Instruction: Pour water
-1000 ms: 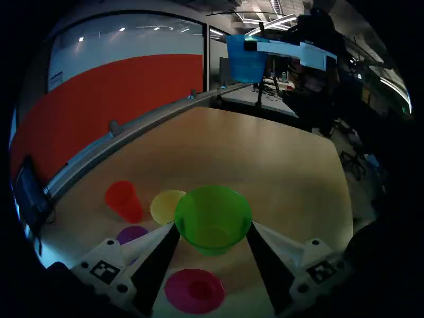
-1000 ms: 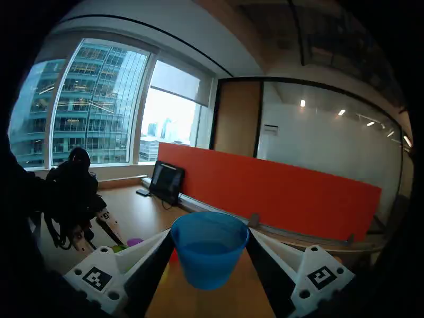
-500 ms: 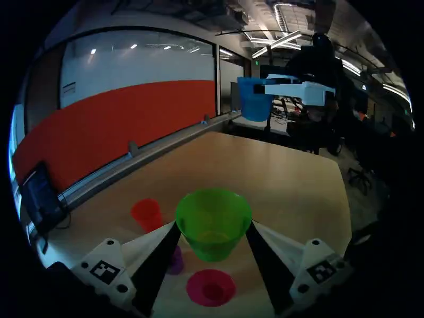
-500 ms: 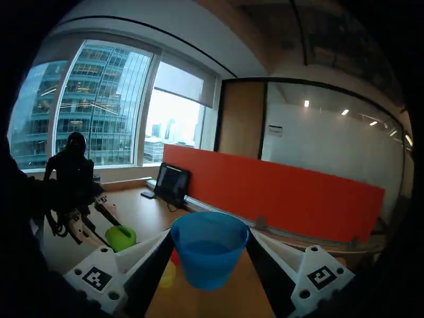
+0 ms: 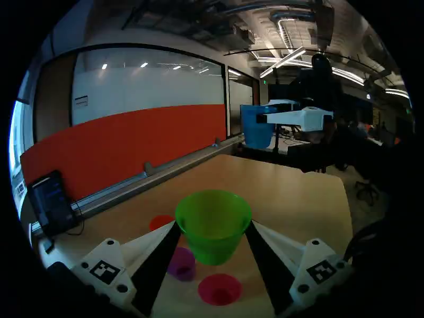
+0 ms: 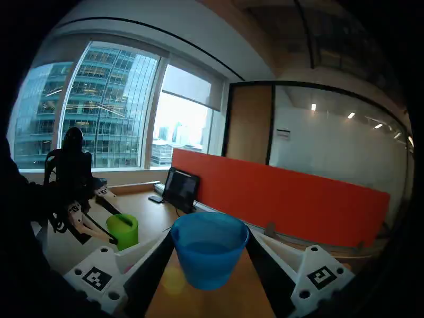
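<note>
Your left gripper [image 5: 212, 224] pinches a green cup [image 5: 213, 241] between both fingers, mid-wall, rim clear above the tips. The cup stands upright, mouth up and axis vertical; whether it holds anything cannot be told. Below it on the wooden table [image 5: 297, 196] sit a pink cup [image 5: 219, 289] and a purple cup [image 5: 182, 263], with a red cup [image 5: 160, 221] farther on, partly hidden by the green one. Your right gripper [image 6: 210, 236] clamps a blue cup [image 6: 209, 267] the same way, upright and level, with water [image 6: 209, 248] standing partway up inside. Both held cups hang in the air, well apart across the table. Farther back a dark screen [image 6: 182, 190] stands beside an orange partition [image 6: 297, 206], with tall windows [image 6: 106, 106] beyond.
</note>
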A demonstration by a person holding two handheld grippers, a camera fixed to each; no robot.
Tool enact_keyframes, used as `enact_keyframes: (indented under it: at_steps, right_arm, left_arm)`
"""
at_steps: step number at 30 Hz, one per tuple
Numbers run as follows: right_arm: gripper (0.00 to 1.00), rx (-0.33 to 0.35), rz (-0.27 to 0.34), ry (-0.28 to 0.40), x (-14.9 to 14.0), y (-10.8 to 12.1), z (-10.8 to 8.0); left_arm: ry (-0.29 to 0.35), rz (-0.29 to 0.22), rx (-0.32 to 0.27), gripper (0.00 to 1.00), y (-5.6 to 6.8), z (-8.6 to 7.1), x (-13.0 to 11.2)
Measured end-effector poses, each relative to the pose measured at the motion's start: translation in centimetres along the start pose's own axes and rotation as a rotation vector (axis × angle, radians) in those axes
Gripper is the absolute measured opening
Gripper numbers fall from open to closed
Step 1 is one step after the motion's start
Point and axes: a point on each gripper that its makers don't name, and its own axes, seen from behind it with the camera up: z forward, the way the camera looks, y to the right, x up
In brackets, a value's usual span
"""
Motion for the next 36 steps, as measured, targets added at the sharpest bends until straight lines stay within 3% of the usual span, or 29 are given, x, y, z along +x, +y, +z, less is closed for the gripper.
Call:
enact_keyframes:
  at_steps: [9,21,36]
  right_arm:
    - [0.93,0.028,-0.001,0.008,0.6,-1.3,1.1]
    - [0.93,0.081,-0.014,0.021,1.4,-3.3,3.3]
    - [0.93,0.139,-0.114,0.050,3.3,-5.4,5.4]
  left_arm:
    - [0.058,-0.027,0.015,0.86,-1.1,-1.9,0.8]
    - [0.103,-0.033,0.048,0.86,-2.6,-3.2,0.7]
    - [0.153,-0.024,0.060,0.86,-3.3,-4.5,0.5]
